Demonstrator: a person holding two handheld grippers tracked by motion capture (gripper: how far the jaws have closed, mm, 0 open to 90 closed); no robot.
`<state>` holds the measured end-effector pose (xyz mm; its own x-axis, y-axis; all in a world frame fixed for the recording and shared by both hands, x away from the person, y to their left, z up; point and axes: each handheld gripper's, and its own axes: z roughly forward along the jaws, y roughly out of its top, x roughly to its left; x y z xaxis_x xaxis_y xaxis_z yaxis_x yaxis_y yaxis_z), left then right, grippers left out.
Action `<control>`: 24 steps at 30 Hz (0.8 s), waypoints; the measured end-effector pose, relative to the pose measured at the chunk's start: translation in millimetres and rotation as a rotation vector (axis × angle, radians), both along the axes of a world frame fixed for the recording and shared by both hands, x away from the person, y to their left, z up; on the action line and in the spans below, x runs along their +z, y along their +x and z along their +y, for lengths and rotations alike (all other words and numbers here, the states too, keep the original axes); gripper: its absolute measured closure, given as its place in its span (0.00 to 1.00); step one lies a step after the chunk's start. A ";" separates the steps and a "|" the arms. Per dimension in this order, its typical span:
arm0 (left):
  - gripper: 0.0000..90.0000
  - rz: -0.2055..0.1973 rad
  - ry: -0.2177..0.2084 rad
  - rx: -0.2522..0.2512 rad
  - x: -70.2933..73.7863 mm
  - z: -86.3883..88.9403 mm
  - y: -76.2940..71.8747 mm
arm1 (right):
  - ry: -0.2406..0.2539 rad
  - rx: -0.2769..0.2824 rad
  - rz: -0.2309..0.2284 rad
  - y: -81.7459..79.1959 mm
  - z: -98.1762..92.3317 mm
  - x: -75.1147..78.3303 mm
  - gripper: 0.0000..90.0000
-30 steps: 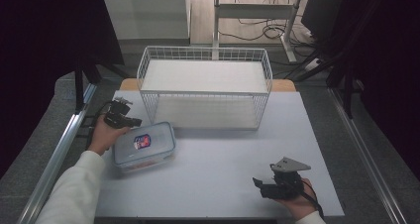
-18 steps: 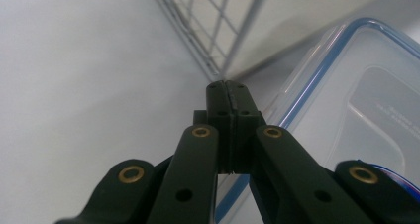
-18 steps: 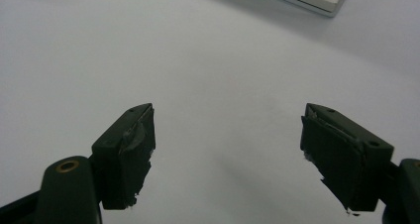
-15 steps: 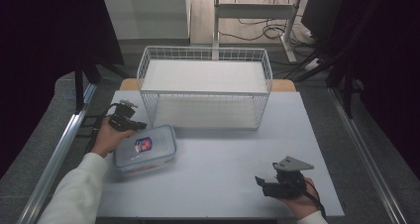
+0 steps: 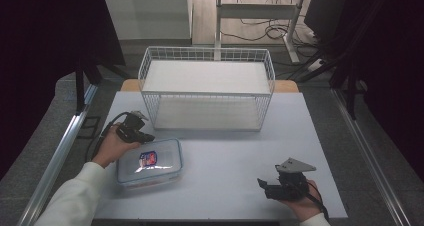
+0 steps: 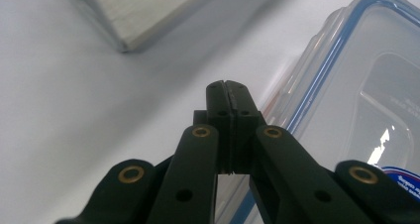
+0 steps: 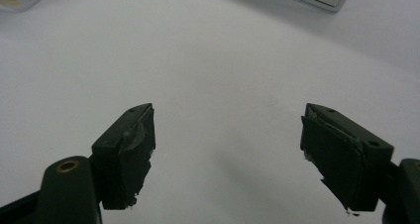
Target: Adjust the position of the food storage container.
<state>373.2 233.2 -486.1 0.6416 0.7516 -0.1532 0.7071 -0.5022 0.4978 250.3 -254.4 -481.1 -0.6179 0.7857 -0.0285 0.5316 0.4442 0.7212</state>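
Left claw (image 5: 146, 136) had shifted toward the lidded container (image 5: 150, 162), jaws together.
Container sat on worktop (image 5: 225, 156) before wire basket (image 5: 207, 88); right claw (image 5: 263, 184) rested apart, probably awaiting use.

Bright tabletop, dark surroundings, soft close-ups

Glossy clear plastic container (image 5: 150, 162)

No wording can be read anywhere. The clear food container (image 5: 150, 162), lying just in front of the white wire basket (image 5: 207, 86), carries a red and blue sticker (image 5: 148, 158) on its lid, its print too small and blurred to make out.
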 end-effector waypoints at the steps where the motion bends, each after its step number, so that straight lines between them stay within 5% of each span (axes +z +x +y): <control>1: 1.00 0.001 -0.001 -0.007 -0.1 -2.3 -0.7 | -0.001 -0.001 0.001 0.1 -0.1 -0.2 0.24; 13: 1.00 0.000 0.030 -0.099 -0.2 -26.8 -11.2 | -0.006 -0.006 0.005 0.5 -1.3 -0.6 0.24; 19: 1.00 -0.085 -0.016 0.006 19.5 -0.8 -28.1 | -0.006 -0.008 0.006 0.0 -2.4 -0.3 0.24; 24: 1.00 -0.110 -0.061 0.106 28.1 33.2 -52.2 | -0.005 -0.010 0.002 -0.6 -2.3 -0.1 0.24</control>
